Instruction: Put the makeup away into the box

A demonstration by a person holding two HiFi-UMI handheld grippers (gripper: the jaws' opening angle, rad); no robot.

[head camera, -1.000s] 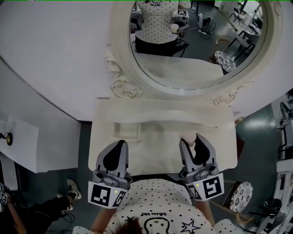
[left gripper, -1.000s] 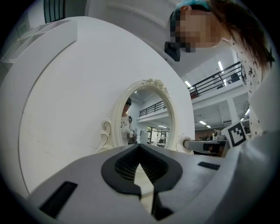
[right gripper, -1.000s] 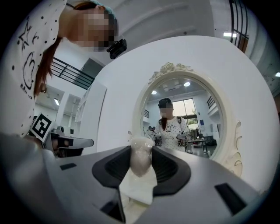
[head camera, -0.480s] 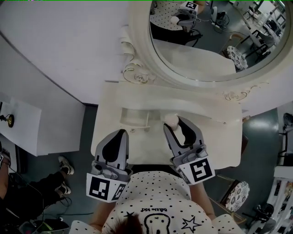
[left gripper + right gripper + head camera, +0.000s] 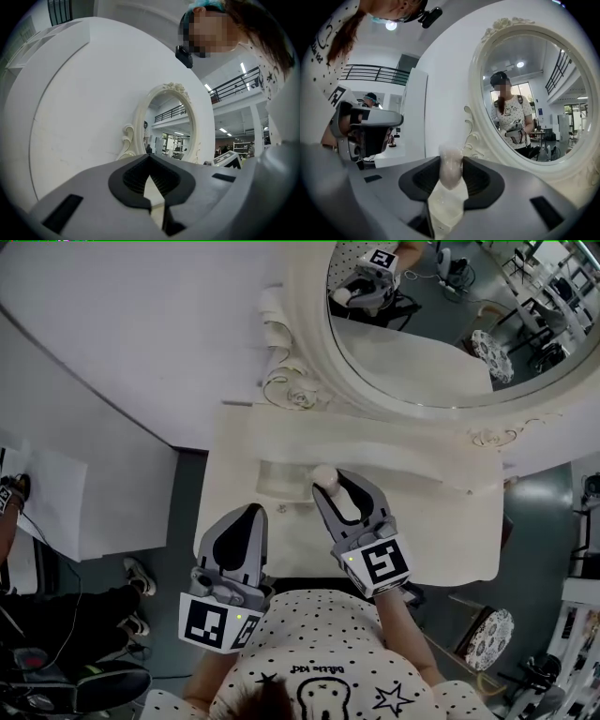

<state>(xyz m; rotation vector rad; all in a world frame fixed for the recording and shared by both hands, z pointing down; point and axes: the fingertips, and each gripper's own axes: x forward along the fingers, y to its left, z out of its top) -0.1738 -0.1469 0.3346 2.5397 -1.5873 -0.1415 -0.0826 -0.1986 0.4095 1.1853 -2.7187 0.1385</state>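
A clear open box (image 5: 277, 480) stands on the cream dressing table (image 5: 441, 521) below the mirror. My right gripper (image 5: 328, 484) is shut on a pale pink rounded makeup item (image 5: 324, 474), which sticks out past the fingertips at the box's right edge. In the right gripper view the same item (image 5: 451, 169) sits pinched between the dark pads. My left gripper (image 5: 248, 517) hovers at the table's front left, just short of the box. Its jaws are together with nothing between them, and in the left gripper view only a thin slit shows between its tips (image 5: 151, 197).
A large oval mirror (image 5: 422, 324) in an ornate cream frame rises behind the table and reflects the gripper. A white curved wall (image 5: 141, 343) fills the left. A patterned stool (image 5: 494, 641) stands at the lower right, and another person's shoes (image 5: 139, 573) are on the floor at the left.
My right gripper has carried the pink item leftward across the table, from the right side to the box's edge. The left gripper has shifted only slightly.
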